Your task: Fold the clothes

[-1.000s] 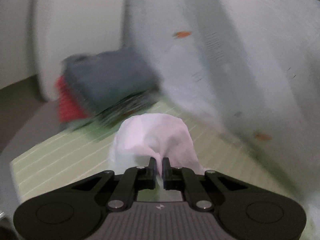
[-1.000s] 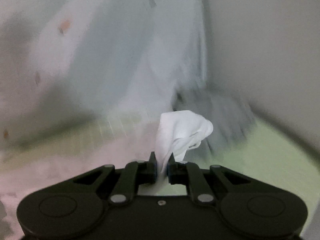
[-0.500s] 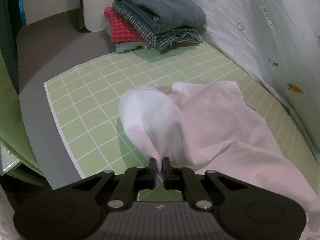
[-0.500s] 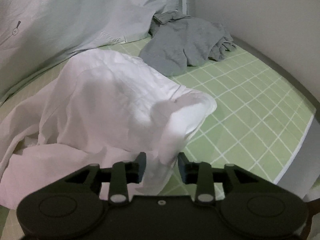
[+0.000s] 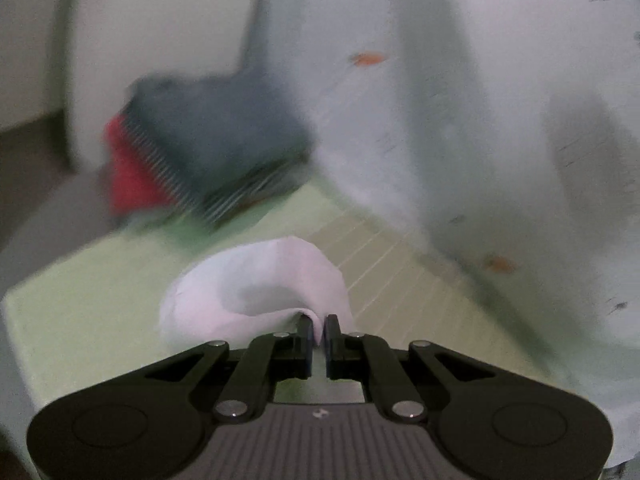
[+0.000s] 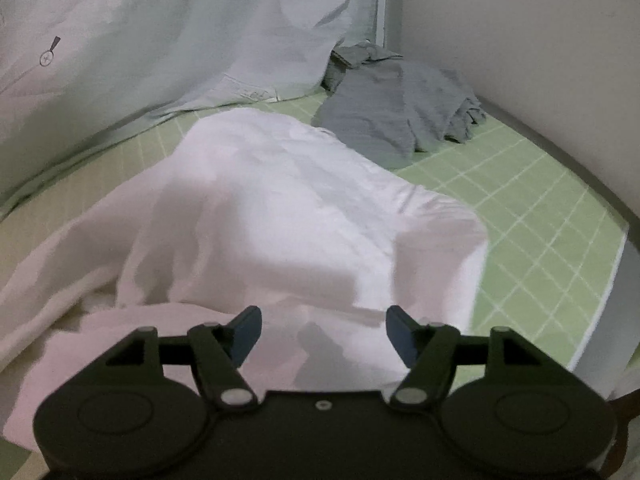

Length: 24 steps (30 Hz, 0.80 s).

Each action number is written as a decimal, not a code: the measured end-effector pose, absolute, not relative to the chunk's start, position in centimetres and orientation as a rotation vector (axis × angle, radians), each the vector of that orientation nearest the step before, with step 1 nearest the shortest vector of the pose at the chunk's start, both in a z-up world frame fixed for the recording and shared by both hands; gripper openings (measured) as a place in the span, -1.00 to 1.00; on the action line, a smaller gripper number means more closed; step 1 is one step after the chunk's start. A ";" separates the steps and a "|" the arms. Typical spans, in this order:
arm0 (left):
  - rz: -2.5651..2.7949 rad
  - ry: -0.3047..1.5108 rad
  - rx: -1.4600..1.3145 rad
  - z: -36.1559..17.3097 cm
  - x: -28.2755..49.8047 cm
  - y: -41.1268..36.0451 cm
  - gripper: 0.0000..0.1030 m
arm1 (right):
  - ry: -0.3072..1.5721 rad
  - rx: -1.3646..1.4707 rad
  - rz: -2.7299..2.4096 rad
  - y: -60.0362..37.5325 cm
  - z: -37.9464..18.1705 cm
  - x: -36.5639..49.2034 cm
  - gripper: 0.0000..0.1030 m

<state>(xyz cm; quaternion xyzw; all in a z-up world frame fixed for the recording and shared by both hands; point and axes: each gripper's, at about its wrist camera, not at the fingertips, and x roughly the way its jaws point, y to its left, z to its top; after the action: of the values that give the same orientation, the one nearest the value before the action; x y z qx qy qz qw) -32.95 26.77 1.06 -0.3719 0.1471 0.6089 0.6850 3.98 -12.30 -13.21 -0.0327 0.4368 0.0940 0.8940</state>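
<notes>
White garment (image 6: 280,216) rumpled, edge in left hand-held gripper (image 5: 319,326)

The white garment (image 6: 280,216) lies rumpled and spread on the green checked mat (image 6: 540,200), one edge pinched up into a curled loop. A crumpled grey garment (image 6: 400,108) lies just beyond it. A blurred stack of folded clothes (image 5: 200,152) sits at the mat's far end.

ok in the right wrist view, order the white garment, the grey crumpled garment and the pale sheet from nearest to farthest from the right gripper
1. white garment: lying directly under and ahead of the open right gripper.
2. grey crumpled garment: beyond the white one, ahead to the right, near the wall corner.
3. pale sheet: hanging at the back, ahead to the left; its lower edge is about as far as the grey garment.
</notes>
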 end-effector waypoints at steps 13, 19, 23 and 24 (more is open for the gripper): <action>1.115 0.272 -0.621 5.3 -19.3 43.2 -0.81 | 0.930 -0.035 0.092 -6.1 -14.8 5.1 0.36; 1.199 0.452 -0.612 -1.0 -19.3 44.3 0.34 | 0.982 -0.161 0.119 -4.0 -16.7 4.0 0.57; 1.258 0.592 -0.815 -7.4 -24.2 41.5 0.36 | 1.016 -0.220 0.132 -3.1 -17.8 3.8 0.66; 1.272 0.627 -0.866 -8.9 -25.4 40.8 0.36 | 1.023 -0.231 0.132 -2.9 -18.1 3.9 0.67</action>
<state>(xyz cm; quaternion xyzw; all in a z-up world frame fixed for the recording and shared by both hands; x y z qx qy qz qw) -25.38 40.82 -8.94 -0.3849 0.2787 0.5652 0.6744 3.93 -2.87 -18.05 -0.1100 0.4882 0.0628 0.8635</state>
